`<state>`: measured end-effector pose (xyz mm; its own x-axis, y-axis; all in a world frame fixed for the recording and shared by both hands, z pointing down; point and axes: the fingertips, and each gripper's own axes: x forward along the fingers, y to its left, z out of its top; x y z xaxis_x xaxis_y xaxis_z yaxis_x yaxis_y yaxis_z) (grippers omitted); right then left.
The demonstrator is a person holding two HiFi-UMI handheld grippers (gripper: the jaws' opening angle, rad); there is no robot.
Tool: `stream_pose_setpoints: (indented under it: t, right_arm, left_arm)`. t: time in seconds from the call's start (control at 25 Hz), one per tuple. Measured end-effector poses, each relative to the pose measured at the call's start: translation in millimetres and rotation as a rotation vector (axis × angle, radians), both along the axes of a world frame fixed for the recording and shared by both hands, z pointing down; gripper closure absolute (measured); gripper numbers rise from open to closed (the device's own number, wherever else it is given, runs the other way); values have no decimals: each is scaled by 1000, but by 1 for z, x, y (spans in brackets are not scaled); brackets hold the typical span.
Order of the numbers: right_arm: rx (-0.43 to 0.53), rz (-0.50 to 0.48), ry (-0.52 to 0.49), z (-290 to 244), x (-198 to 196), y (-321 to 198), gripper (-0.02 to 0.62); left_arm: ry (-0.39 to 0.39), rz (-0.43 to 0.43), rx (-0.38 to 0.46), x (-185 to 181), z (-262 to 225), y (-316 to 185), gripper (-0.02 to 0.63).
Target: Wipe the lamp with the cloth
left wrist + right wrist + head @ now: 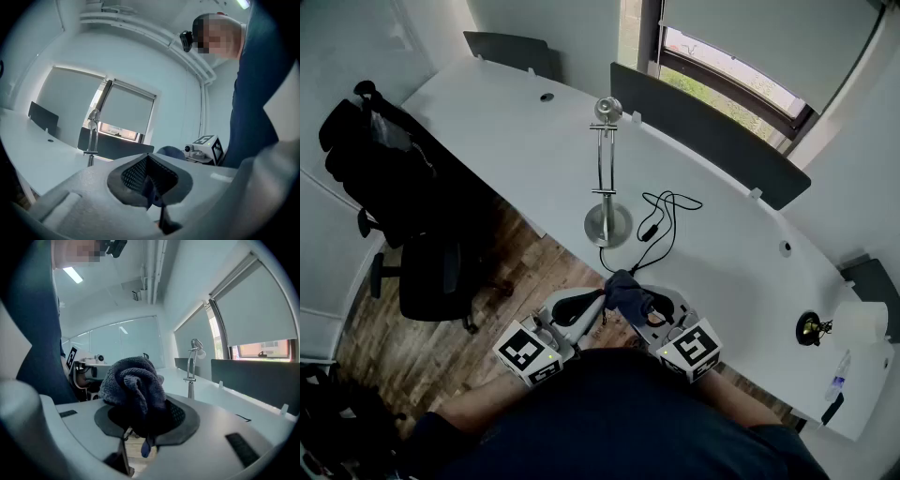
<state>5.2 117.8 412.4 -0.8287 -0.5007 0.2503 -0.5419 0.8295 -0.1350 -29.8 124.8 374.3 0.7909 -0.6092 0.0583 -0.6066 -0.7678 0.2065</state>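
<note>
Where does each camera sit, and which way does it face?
Head view: on the person's head, looking steeply down at desk, lamp, left tool and right tool; torso and forearms show.
Left gripper view: on the left tool, facing lamp and window; torso at right.
Right gripper view: on the right tool, shut on the cloth, facing along the desk; torso at left.
Shared: all show the lamp.
</note>
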Motion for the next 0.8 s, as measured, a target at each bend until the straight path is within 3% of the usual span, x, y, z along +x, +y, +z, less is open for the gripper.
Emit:
stream_pose_setpoints:
  t: [0.44,0.8]
  right_arm:
    - [5,-35,0,1,-1,-5,453]
    - [8,-77,-25,4,11,-17,451]
  left_arm:
    - [-10,-6,-3,4,1,-5,600]
    - [-22,-72,-21,12,6,-17,600]
